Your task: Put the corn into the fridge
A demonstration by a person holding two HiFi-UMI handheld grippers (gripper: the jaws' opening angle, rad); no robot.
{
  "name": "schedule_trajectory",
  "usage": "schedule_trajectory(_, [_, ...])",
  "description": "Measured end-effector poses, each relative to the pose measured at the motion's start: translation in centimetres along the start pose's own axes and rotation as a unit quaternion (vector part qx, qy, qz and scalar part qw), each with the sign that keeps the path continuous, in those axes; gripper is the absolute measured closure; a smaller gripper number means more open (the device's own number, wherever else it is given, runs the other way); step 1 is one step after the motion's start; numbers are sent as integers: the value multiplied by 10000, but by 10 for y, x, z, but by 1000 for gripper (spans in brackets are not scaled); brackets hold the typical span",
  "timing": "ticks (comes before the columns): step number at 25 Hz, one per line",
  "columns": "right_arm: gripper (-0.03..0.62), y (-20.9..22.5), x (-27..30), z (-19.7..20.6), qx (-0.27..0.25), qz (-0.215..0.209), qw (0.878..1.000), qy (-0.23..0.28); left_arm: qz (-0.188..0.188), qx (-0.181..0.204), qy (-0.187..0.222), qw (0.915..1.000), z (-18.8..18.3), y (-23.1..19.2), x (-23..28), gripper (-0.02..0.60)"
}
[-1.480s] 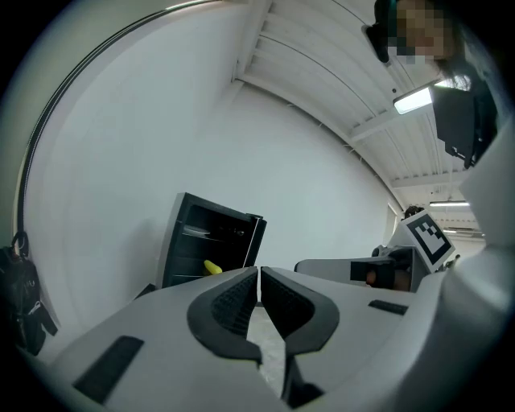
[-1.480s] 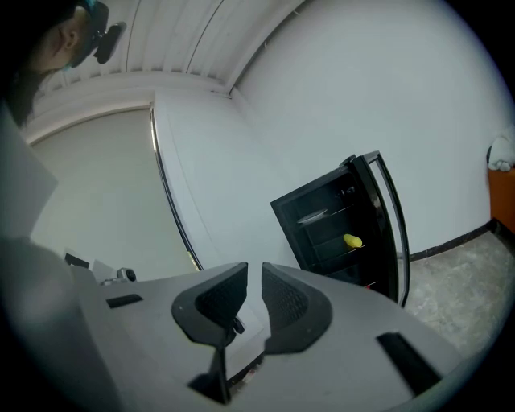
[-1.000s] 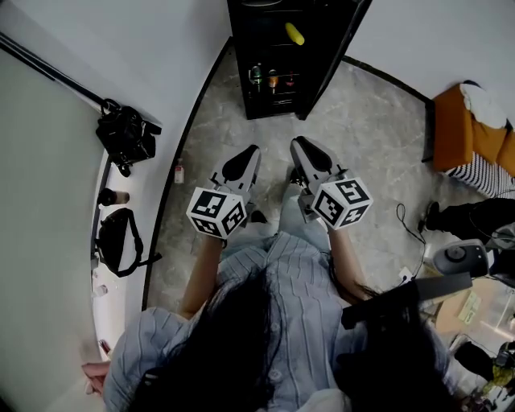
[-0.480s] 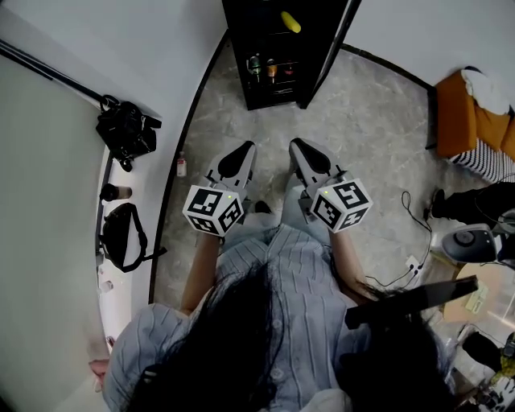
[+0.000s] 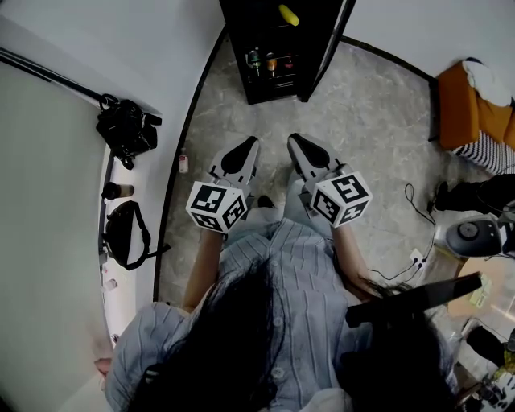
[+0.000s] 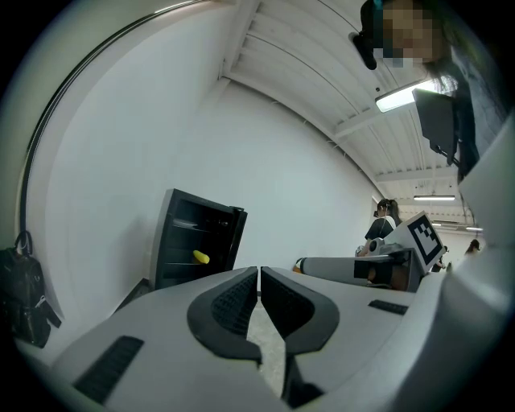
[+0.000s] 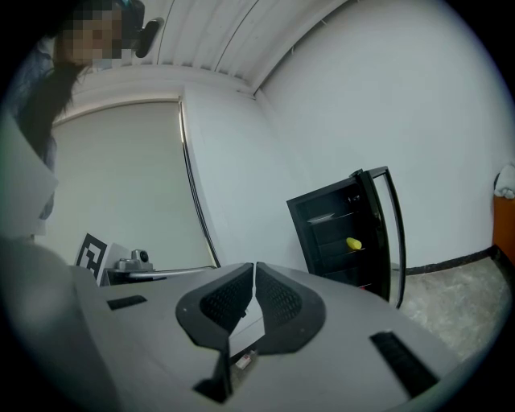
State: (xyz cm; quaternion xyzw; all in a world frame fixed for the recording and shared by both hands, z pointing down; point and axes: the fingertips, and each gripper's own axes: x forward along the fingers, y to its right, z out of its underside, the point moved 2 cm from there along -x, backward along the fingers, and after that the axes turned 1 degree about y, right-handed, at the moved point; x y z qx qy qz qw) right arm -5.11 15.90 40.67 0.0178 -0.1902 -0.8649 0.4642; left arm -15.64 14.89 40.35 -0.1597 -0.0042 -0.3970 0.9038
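Note:
A yellow corn cob (image 5: pixel 289 14) lies on a shelf inside the black fridge (image 5: pixel 241 48), whose door (image 5: pixel 326 48) stands open at the right. The corn (image 6: pixel 201 257) also shows in the left gripper view, and the corn (image 7: pixel 354 243) in the right gripper view. My left gripper (image 5: pixel 244 153) and right gripper (image 5: pixel 299 150) hang side by side in front of me, well short of the fridge, both pointing toward it. Both are shut with nothing between the jaws.
Several bottles (image 5: pixel 269 63) stand on a lower fridge shelf. A white counter (image 5: pixel 121 233) along the left wall carries black bags (image 5: pixel 127 129) and a cup (image 5: pixel 117 191). An orange seat (image 5: pixel 463 109) is at the right; cables (image 5: pixel 414 233) cross the marble floor.
The right gripper's jaws have closed fully. Both grippers stayed about where they were while the head view shifted slightly, so the fridge sits a bit higher in the frame.

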Motion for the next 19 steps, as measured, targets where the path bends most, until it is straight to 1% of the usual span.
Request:
schedule_trajectory(12, [569, 1, 15, 8, -38, -46, 9999, -150, -52, -31, 8, 10000, 1, -11, 1, 561])
schedule_trajectory(19, [569, 7, 26, 4, -76, -91, 9997, -213, -98, -40, 27, 9999, -2, -16, 6, 560])
